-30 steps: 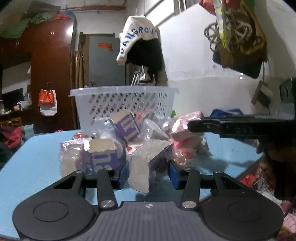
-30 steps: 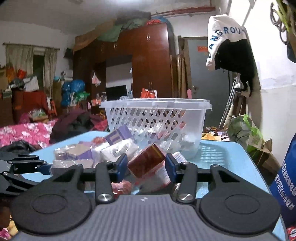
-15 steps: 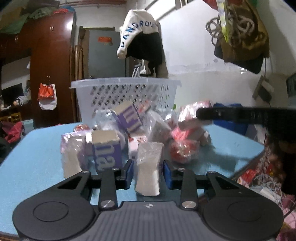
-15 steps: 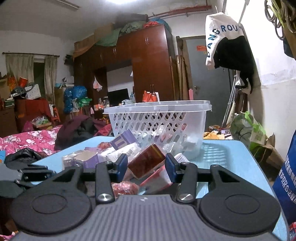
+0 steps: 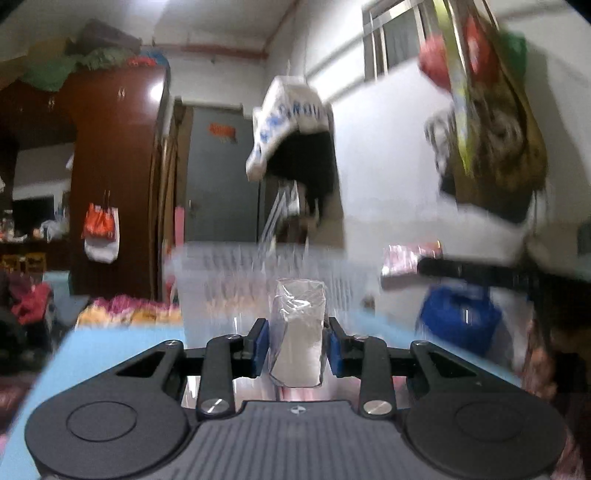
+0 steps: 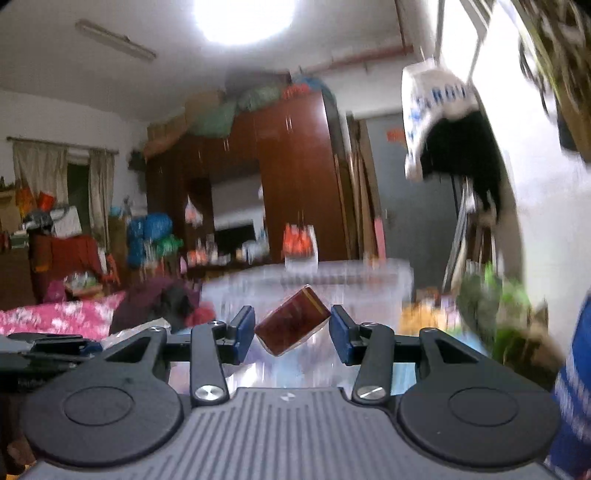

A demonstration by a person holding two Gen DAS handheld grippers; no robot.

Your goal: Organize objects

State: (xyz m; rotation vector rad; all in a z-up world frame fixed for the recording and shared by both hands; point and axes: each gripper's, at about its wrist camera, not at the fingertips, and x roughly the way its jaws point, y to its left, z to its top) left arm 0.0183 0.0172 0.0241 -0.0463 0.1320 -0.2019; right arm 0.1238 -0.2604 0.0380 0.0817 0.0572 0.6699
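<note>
In the left wrist view, the left gripper point(image 5: 297, 345) is clenching a clear plastic-wrapped white packet point(image 5: 298, 334), which is standing upright between the two blue pads point(image 5: 260, 345) with both pads pressing on its sides. The packet is hanging above the light blue table point(image 5: 110, 350), and the white perforated laundry basket point(image 5: 229, 284) is sitting blurred just behind it. At the right edge of this view the right gripper point(image 5: 424, 266) is showing side-on as a dark bar with a pink-wrapped item point(image 5: 406, 258) at its tip; from this angle it is too blurred to tell how that item is being held. A white and black garment point(image 5: 295, 147) is hanging on the wall beyond the basket, and a dark red wardrobe point(image 5: 114, 177) is standing at the left. In the right wrist view, the right gripper point(image 6: 292, 330) is grasping a dark red rectangular packet point(image 6: 291, 325), tilted so that one corner is pointing up, with opposite corners meeting the blue pads point(image 6: 244, 332). This packet is being held in the air in front of the same basket point(image 6: 332, 280), whose rim is streaking with motion blur. The left gripper point(image 6: 48, 347) is appearing at the lower left edge as a dark shape, its jaws not readable from here. A bright ceiling lamp point(image 6: 243, 18) is glaring overhead.
</note>
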